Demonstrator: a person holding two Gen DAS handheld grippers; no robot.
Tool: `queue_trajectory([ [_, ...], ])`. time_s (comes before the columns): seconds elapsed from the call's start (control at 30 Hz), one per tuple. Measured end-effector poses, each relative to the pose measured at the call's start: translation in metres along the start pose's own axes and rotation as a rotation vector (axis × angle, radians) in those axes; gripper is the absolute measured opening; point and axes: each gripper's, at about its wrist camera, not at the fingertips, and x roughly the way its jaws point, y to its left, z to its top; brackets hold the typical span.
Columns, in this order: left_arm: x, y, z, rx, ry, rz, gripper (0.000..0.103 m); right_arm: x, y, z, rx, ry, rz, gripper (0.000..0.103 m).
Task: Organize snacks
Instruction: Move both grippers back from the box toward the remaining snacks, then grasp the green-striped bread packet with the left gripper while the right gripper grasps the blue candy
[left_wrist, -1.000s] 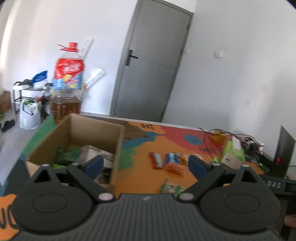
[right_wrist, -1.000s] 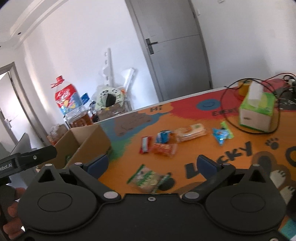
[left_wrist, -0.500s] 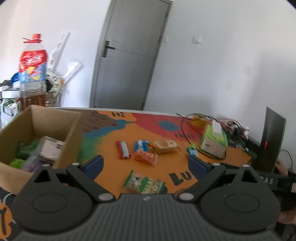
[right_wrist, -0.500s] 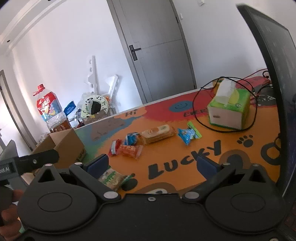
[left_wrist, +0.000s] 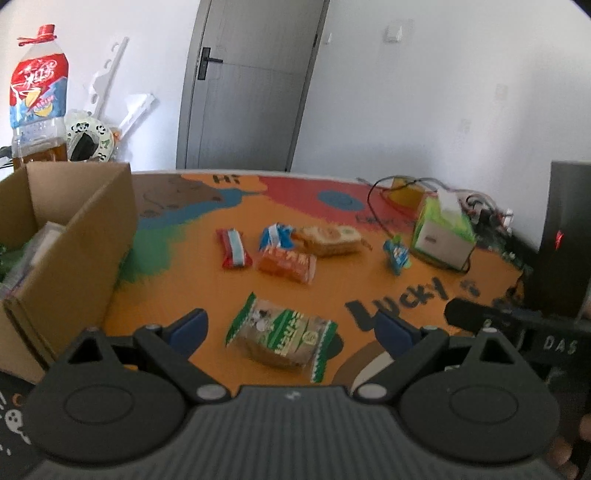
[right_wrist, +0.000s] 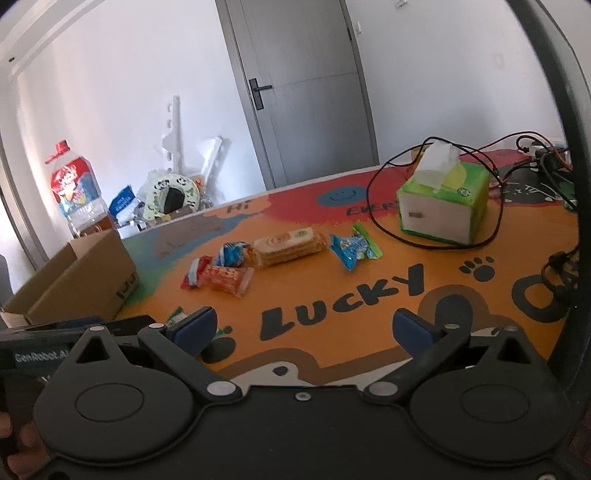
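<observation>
Several snack packets lie on the orange mat: a green-and-white packet (left_wrist: 282, 334), a red packet (left_wrist: 232, 248), an orange packet (left_wrist: 287, 263), a blue packet (left_wrist: 275, 236), a biscuit pack (left_wrist: 328, 239) and a small blue-green packet (left_wrist: 396, 254). A cardboard box (left_wrist: 70, 236) with snacks inside stands at the left. My left gripper (left_wrist: 291, 326) is open and empty, with the green-and-white packet between its fingers. My right gripper (right_wrist: 304, 328) is open and empty above the mat's front, right of the box (right_wrist: 79, 275). The biscuit pack (right_wrist: 290, 245) also shows there.
A green tissue box (right_wrist: 441, 205) ringed by a black cable stands at the right. A large oil bottle (left_wrist: 37, 99) is behind the box. A dark monitor (left_wrist: 567, 236) and tangled wires fill the far right. A grey door is behind the table.
My left gripper has swung right from over the box to the loose snacks and come close to the green-and-white packet. My right gripper has shifted right and forward.
</observation>
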Motion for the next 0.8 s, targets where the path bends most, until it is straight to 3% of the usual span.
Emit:
queue_trajectory([
  [0.4, 0.043, 0.002, -0.014, 0.005, 0.075, 0.038, 0.095, 0.019, -0.008, -0.004, 0.007, 0.031, -0.022, 0.103],
  [0.57, 0.058, -0.003, -0.015, 0.058, 0.083, 0.097, 0.093, 0.029, -0.01, 0.0, -0.003, 0.044, -0.033, 0.103],
  [0.8, 0.061, -0.006, -0.002, 0.074, 0.051, 0.14, 0.054, 0.047, -0.011, 0.018, -0.014, 0.054, -0.069, 0.103],
])
